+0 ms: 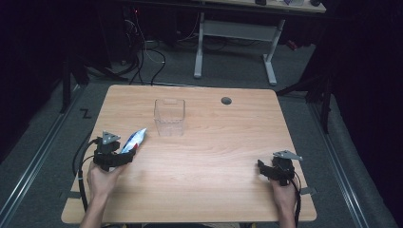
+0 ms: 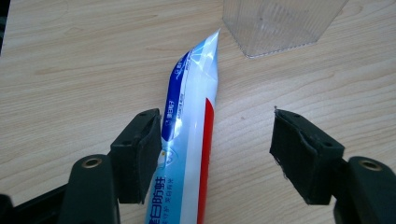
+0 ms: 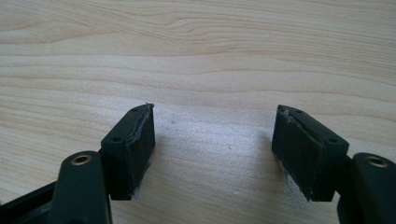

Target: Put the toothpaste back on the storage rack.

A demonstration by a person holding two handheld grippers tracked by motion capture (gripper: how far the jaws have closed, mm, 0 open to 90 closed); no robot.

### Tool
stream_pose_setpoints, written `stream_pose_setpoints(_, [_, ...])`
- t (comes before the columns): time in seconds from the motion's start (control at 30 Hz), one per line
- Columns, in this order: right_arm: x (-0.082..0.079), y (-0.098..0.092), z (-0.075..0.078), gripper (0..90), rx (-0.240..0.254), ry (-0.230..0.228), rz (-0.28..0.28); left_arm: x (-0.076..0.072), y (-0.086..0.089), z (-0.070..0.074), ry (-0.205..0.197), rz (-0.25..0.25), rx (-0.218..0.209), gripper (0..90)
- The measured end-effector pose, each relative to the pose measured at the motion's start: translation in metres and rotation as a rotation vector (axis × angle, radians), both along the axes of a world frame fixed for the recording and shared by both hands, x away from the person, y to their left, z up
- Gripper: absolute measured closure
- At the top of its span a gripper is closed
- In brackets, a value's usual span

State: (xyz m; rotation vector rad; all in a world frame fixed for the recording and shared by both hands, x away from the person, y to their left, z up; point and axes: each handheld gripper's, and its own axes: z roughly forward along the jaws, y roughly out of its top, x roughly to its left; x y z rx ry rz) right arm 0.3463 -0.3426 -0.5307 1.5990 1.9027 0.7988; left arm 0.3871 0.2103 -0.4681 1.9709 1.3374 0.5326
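Blue, white and red, the toothpaste tube point(image 2: 189, 140) lies flat on the wooden table point(image 1: 214, 156), between the wide-apart jaws of the left claw point(image 2: 215, 154); one jaw touches its side, the other stands off, so nothing is clamped yet; its long way points ahead toward the clear plastic box point(image 1: 169, 116), which is near. The right claw point(image 3: 212, 149) is far off, jaws apart, holding nothing; bare wood lies all around.
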Motion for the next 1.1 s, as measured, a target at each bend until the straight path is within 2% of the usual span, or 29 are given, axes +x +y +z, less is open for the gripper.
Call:
stream_pose_setpoints(0.23, [0.000, 0.000, 0.000, 30.2, -0.001, 0.000, 0.001, 0.009, 0.000, 0.006, 0.000, 0.000, 0.021, 35.7])
stream_pose_setpoints(0.4, [0.000, 0.000, 0.000, 30.2, -0.002, 0.000, 0.001, 0.016, -0.001, 0.011, 0.005, -0.023, 0.031, 36.6])
stream_pose_setpoints(0.47, [0.000, 0.000, 0.000, 30.2, -0.002, -0.001, 0.001, 0.019, -0.002, 0.013, 0.004, -0.035, 0.021, 40.4])
stream_pose_setpoints(0.6, [0.000, 0.000, 0.000, 30.2, -0.001, 0.000, 0.001, 0.026, -0.006, 0.017, -0.005, -0.042, 0.047, 40.0])
stream_pose_setpoints(0.67, [0.000, 0.000, 0.000, 30.2, -0.002, -0.001, 0.001, 0.028, -0.007, 0.018, -0.005, -0.046, 0.044, 40.1])
stream_pose_setpoints(0.8, [0.000, 0.000, 0.000, 30.2, -0.001, 0.001, -0.001, 0.040, -0.012, 0.019, 0.018, -0.060, 0.075, 39.9])
stream_pose_setpoints(1.07, [0.000, 0.000, 0.000, 30.2, 0.000, 0.001, -0.001, 0.053, -0.015, 0.017, 0.052, -0.072, 0.091, 38.0])
stream_pose_setpoints(1.1, [0.000, 0.000, 0.000, 30.2, 0.000, 0.001, -0.001, 0.057, -0.017, 0.016, 0.061, -0.074, 0.103, 37.7])
